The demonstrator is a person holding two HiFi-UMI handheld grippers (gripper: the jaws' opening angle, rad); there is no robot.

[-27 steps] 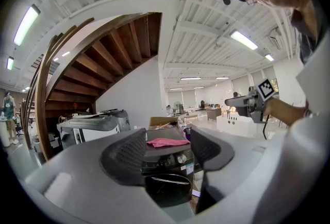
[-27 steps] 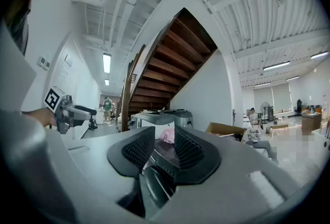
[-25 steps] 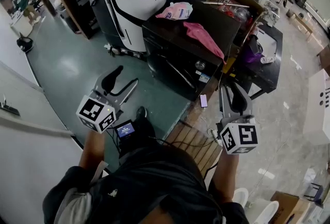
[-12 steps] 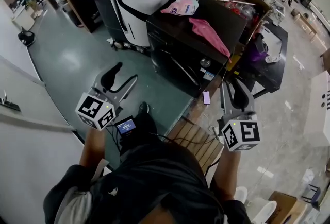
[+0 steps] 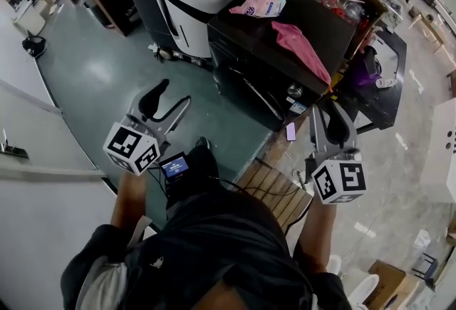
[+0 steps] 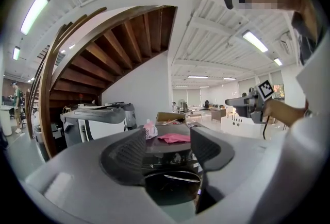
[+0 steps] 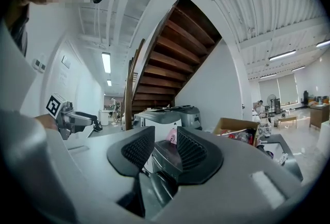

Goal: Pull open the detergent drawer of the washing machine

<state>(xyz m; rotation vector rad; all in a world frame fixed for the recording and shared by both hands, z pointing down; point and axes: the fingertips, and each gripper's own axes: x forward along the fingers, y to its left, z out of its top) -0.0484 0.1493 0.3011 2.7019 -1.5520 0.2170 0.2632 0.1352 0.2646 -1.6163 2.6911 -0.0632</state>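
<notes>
The left gripper (image 5: pixel 167 105) has its jaws wide apart with nothing between them, and it touches nothing. The right gripper (image 5: pixel 329 123) has its jaws apart too, with a narrower gap, and is also empty. Both point toward the washing machine (image 5: pixel 256 80), the dark box ahead of them. In the head view its front faces the person, with its long edge running from upper left to lower right. A pink cloth (image 5: pixel 299 41) lies on top. I cannot make out the detergent drawer on the dark front.
</notes>
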